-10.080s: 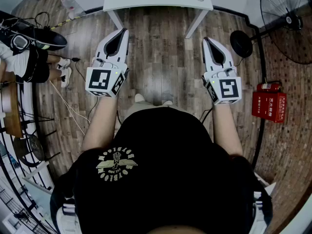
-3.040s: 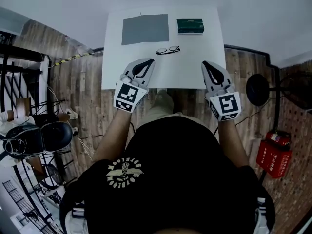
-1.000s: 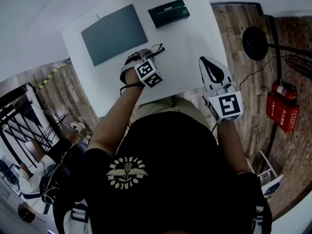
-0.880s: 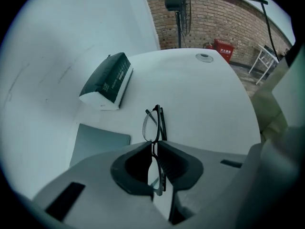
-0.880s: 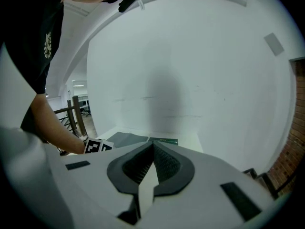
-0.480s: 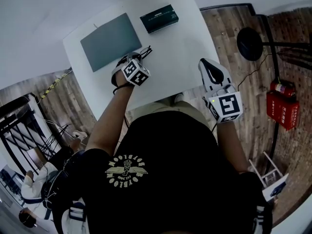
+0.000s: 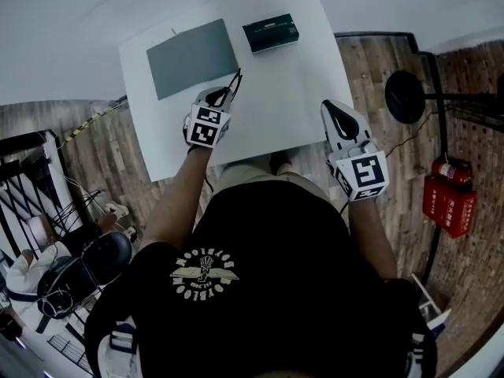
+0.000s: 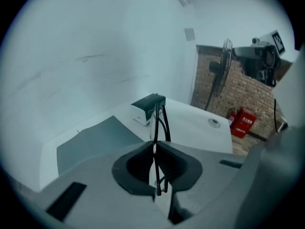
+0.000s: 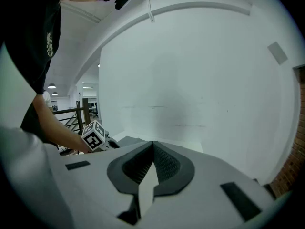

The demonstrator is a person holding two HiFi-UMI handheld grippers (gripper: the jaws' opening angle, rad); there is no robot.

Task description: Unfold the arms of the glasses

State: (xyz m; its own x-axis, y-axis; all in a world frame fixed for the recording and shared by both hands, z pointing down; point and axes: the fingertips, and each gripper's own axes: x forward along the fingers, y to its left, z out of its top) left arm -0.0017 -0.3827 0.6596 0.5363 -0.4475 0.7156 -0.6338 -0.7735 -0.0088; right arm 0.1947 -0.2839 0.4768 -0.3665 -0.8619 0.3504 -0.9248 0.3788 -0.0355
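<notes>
My left gripper (image 7: 223,95) pinches the thin black-framed folded glasses (image 7: 235,80) just above the white table (image 7: 299,77), upper middle of the head view, their length running up-frame past its tips, while my right gripper (image 7: 331,107), jaws together and empty, sits well apart, lower right.

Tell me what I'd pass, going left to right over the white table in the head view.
The grey mat → glasses → dark box → right gripper.
</notes>
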